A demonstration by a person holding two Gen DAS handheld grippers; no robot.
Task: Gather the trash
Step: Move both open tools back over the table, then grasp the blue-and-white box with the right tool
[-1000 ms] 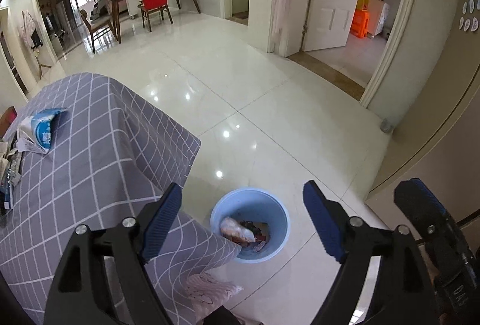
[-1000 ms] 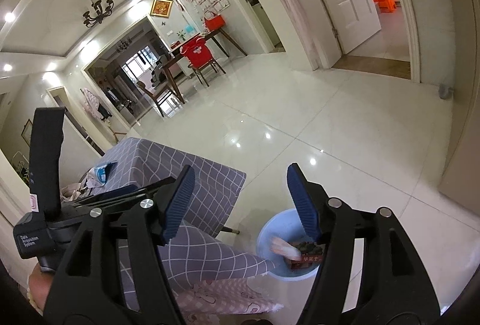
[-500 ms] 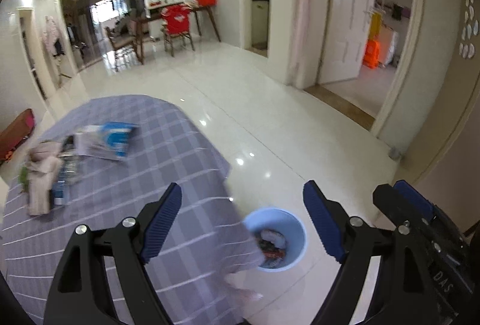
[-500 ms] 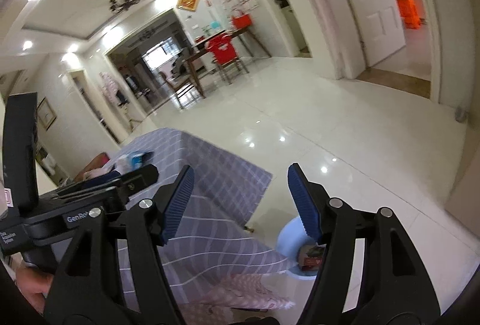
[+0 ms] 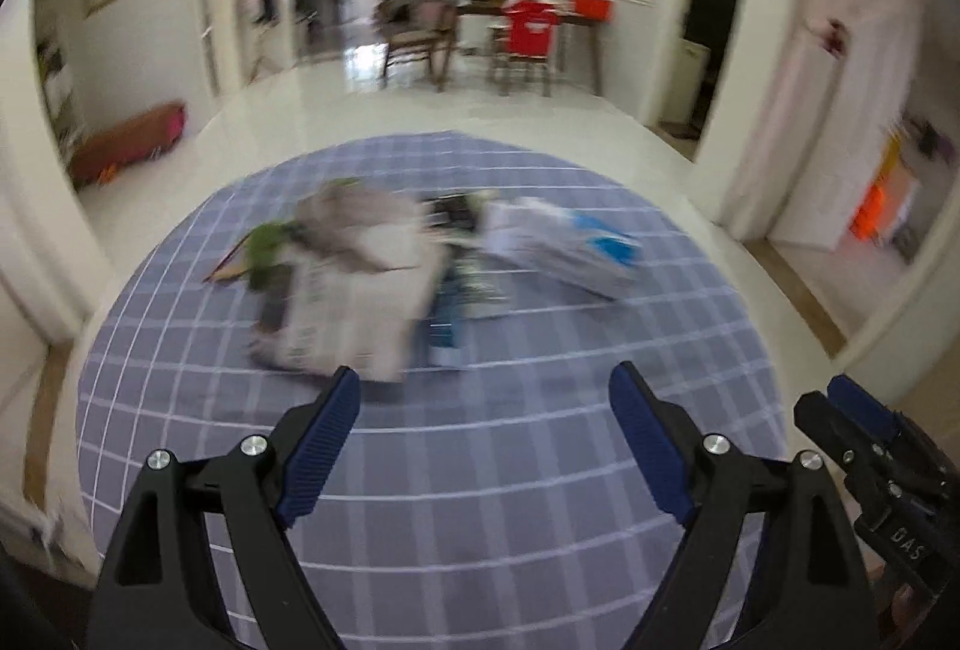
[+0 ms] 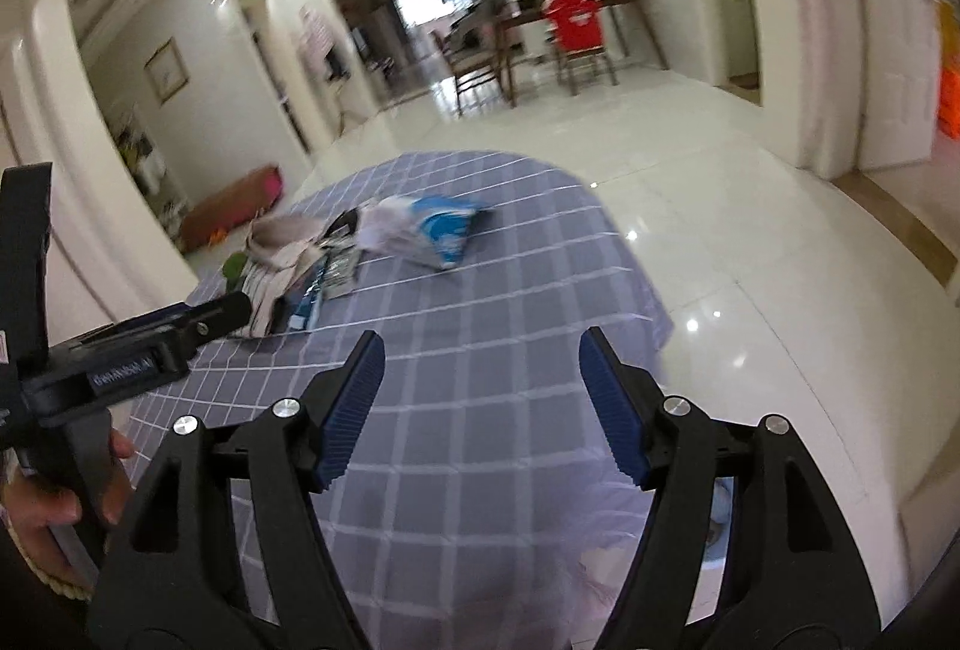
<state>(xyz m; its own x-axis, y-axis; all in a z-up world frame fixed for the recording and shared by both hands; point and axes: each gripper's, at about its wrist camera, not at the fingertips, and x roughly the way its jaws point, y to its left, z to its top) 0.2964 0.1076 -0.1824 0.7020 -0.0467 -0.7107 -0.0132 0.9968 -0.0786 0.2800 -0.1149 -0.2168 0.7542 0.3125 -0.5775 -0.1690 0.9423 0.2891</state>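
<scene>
Trash lies in a blurred pile on the table's grey-blue checked cloth [image 5: 480,470]: crumpled newspaper [image 5: 348,302], a green scrap [image 5: 267,245], dark wrappers [image 5: 462,284] and a white-and-blue bag [image 5: 576,242]. My left gripper [image 5: 485,380] hovers open just short of the pile, with nothing between its fingers. The jaws of my right gripper [image 6: 483,344] are opening over bare cloth [image 6: 480,290], with nothing between them. From there the bag [image 6: 438,230] and newspaper [image 6: 276,254] lie farther off to the left. A hand holds the left gripper [image 6: 120,350] at the left edge.
A sliver of the light-blue bin [image 6: 717,506] shows on the floor behind the right finger. Glossy white tiles [image 6: 750,230] surround the table. At the back stand a dining table and chairs, one draped in red [image 5: 528,26]. A brown box [image 5: 126,146] lies by the left wall.
Both views swung from the blue bin on the floor round to the table top. The trash pile now sits centred ahead of the left gripper. The bin is nearly out of sight.
</scene>
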